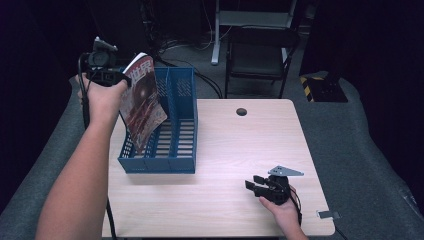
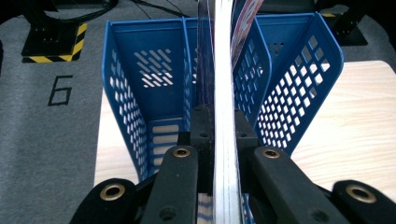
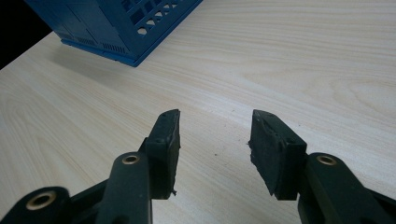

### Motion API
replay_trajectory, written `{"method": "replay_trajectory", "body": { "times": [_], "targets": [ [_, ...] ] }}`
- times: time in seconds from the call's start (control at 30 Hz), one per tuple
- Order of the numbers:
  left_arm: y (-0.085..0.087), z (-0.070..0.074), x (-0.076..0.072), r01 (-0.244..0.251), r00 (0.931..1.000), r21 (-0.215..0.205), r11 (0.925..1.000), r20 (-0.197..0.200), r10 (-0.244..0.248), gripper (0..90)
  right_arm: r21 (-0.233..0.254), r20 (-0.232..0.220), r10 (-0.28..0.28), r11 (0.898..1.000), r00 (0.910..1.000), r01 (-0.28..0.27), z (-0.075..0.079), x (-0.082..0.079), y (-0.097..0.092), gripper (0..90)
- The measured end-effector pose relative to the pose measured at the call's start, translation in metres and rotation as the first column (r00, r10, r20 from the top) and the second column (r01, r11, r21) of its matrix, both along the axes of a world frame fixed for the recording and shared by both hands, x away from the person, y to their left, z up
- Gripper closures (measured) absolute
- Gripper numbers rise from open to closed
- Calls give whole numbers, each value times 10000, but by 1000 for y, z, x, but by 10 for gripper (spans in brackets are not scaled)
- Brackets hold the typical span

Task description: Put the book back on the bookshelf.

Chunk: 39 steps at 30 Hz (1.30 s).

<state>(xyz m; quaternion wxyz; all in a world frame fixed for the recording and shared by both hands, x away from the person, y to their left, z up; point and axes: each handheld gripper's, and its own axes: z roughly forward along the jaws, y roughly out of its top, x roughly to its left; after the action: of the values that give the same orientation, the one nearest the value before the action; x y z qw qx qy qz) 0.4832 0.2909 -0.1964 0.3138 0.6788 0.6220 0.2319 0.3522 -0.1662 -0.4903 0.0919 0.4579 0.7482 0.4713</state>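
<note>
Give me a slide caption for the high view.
Left tool lowers a clamped magazine into a blue file rack; right tool rests open.

You get an evenly lit table [image 1: 240, 150] from overhead light, pale wood bright against a room that falls off into near black at the left, right and far edges. The blue file rack [image 1: 175, 125] throws only a soft shadow toward you, seen in the right gripper view as a faint grey band. The high view is soft and grainy (fine print on the magazine [image 1: 142, 100] smears). In the left gripper view the magazine's edge glares white and the near jaws blur; straight lines bow slightly outward.
</note>
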Motion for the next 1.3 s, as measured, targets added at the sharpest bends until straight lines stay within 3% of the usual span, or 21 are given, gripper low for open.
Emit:
{"method": "replay_trajectory", "body": {
  "times": [0.53,1.3],
  "targets": [
    [-12,-21,15,-153,9995,-186,9997,290,159,839,50,18,-72,10000,10000,72,0,1,-3,526],
    [-18,-54,26,-492,9987,-142,9987,89,494,839,60,15,19,10000,10000,-19,1,0,-4,526]
  ]
}}
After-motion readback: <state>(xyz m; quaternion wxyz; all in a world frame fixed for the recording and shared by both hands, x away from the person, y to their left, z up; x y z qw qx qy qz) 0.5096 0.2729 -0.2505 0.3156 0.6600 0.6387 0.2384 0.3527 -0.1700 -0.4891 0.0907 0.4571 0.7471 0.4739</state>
